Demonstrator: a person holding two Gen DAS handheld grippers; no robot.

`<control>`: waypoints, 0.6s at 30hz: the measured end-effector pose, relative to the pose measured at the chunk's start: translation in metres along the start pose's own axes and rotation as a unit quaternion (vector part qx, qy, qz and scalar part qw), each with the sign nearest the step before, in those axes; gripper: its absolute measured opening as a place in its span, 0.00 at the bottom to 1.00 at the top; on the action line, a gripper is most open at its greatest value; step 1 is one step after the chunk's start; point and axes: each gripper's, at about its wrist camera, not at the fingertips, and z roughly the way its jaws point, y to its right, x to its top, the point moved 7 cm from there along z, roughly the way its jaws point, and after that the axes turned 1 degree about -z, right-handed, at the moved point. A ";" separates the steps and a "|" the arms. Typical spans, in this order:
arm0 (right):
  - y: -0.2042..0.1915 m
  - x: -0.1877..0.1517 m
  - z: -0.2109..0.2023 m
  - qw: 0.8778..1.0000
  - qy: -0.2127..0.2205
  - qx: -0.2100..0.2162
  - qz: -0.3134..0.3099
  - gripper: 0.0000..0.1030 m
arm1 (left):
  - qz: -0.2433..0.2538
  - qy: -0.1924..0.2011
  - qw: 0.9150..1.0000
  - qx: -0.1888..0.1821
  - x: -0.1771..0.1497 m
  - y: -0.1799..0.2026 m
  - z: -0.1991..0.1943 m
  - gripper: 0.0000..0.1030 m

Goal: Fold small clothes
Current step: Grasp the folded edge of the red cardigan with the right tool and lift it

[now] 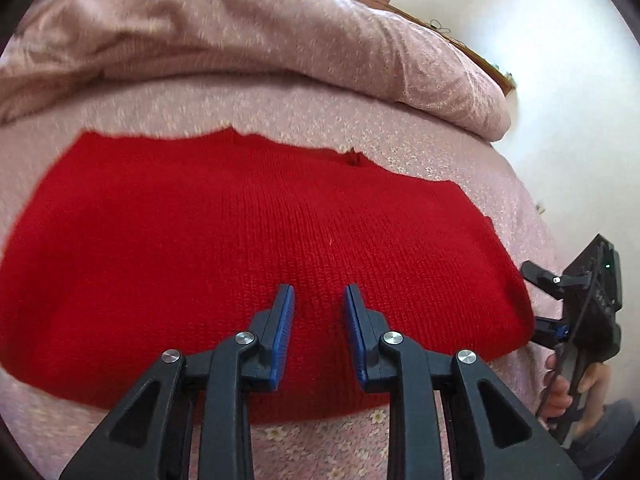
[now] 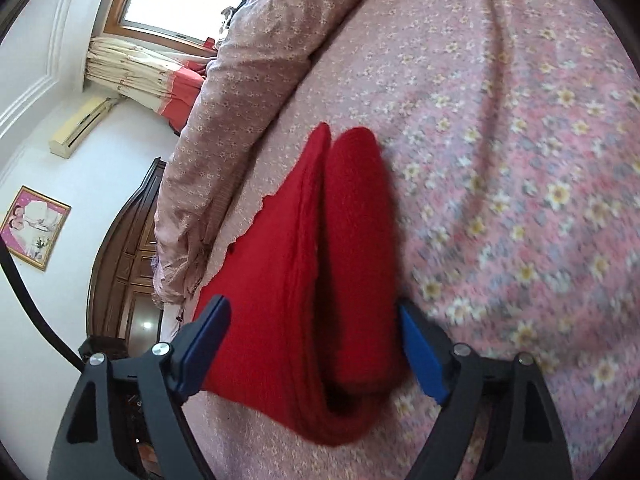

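A red knitted garment (image 1: 248, 240) lies folded on a pink flowered bedsheet (image 1: 360, 132). My left gripper (image 1: 320, 300) is open and empty, its blue pads hovering over the garment's near edge. My right gripper (image 2: 314, 328) is open wide, its fingers straddling the folded layers at the garment's end (image 2: 320, 280); nothing is pinched. The right gripper also shows in the left wrist view (image 1: 580, 312) at the garment's right end, held in a hand.
A rolled pink quilt (image 1: 240, 32) lies along the far side of the bed. A white wall (image 1: 540, 60) is to the right. The right wrist view shows a window with curtain (image 2: 132, 68), a dark wooden headboard (image 2: 128, 248) and a framed picture (image 2: 34, 228).
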 end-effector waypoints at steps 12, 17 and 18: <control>-0.003 -0.004 0.028 0.998 -0.032 -0.047 0.003 0.24 | 0.017 -0.010 1.000 0.017 -0.003 0.001 0.008 0.17; -0.051 0.000 0.017 0.991 -0.002 -0.105 -0.086 0.20 | 0.016 -0.016 0.999 0.022 -0.004 0.000 0.013 0.17; -0.070 -0.001 0.013 0.986 0.008 -0.119 -0.117 0.20 | 0.022 -0.017 0.999 0.025 -0.004 0.000 0.013 0.17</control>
